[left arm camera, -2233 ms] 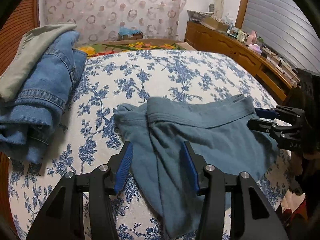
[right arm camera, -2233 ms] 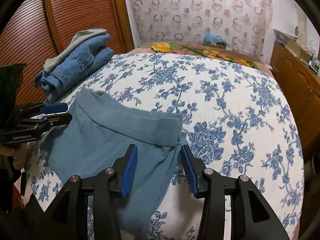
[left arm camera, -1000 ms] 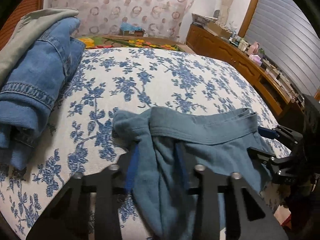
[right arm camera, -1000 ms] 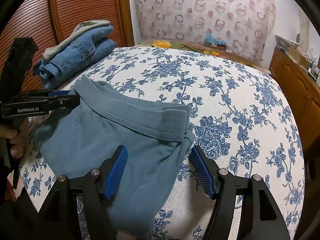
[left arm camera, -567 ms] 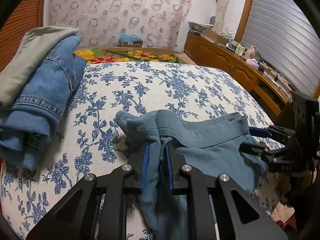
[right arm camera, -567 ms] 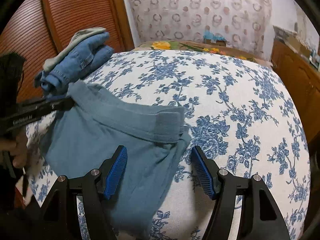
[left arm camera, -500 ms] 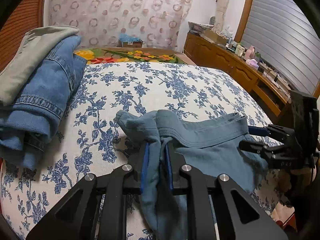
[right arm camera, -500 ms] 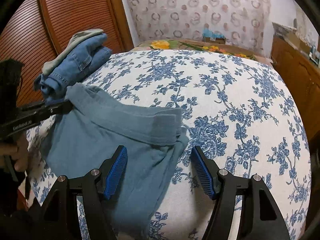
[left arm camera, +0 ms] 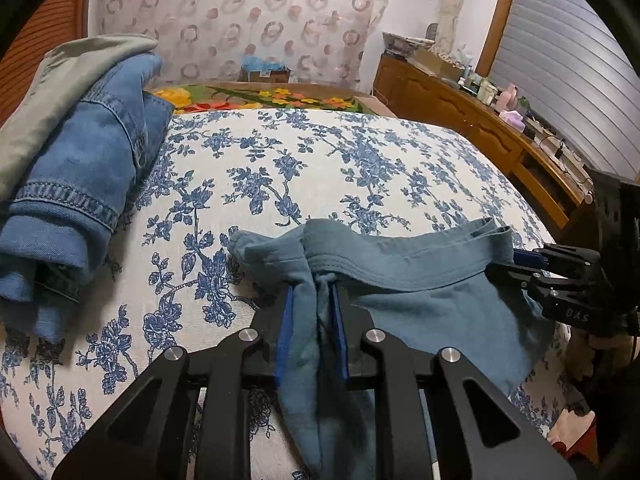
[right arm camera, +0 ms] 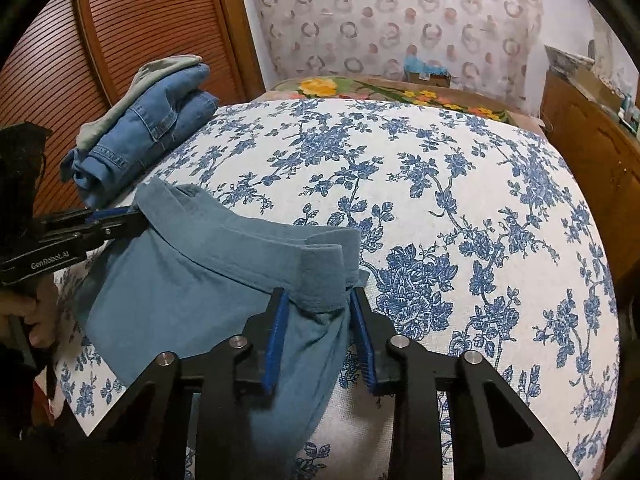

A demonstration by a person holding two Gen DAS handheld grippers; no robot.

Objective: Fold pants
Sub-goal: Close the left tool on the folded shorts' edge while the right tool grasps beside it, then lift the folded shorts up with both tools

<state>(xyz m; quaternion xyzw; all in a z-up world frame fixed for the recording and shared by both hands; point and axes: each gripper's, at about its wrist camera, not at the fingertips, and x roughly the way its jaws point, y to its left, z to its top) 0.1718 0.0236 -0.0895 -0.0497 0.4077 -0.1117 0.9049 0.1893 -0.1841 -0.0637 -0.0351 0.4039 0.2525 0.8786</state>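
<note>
The teal pants (left arm camera: 420, 280) lie on the flowered bed cover, waistband stretched between my two grippers. My left gripper (left arm camera: 311, 292) is shut on the waistband's left corner, with cloth bunched between the blue pads. It also shows in the right wrist view (right arm camera: 120, 218), pinching that corner. My right gripper (right arm camera: 318, 300) has closed on the waistband's right corner of the pants (right arm camera: 192, 280), its pads pressing the cloth. It also shows in the left wrist view (left arm camera: 516, 262) at the waistband's right end. The pant legs hang over the bed's near edge, out of sight.
A stack of folded jeans with a grey garment on top (left arm camera: 76, 168) sits at the bed's left side, also in the right wrist view (right arm camera: 148, 120). A wooden dresser with small items (left arm camera: 500, 132) runs along the right. A slatted wooden door (right arm camera: 120, 40) stands left.
My left gripper closed on the left waistband corner about a second ago and keeps its hold. My right gripper has moved in and narrowed from wide open onto the right corner.
</note>
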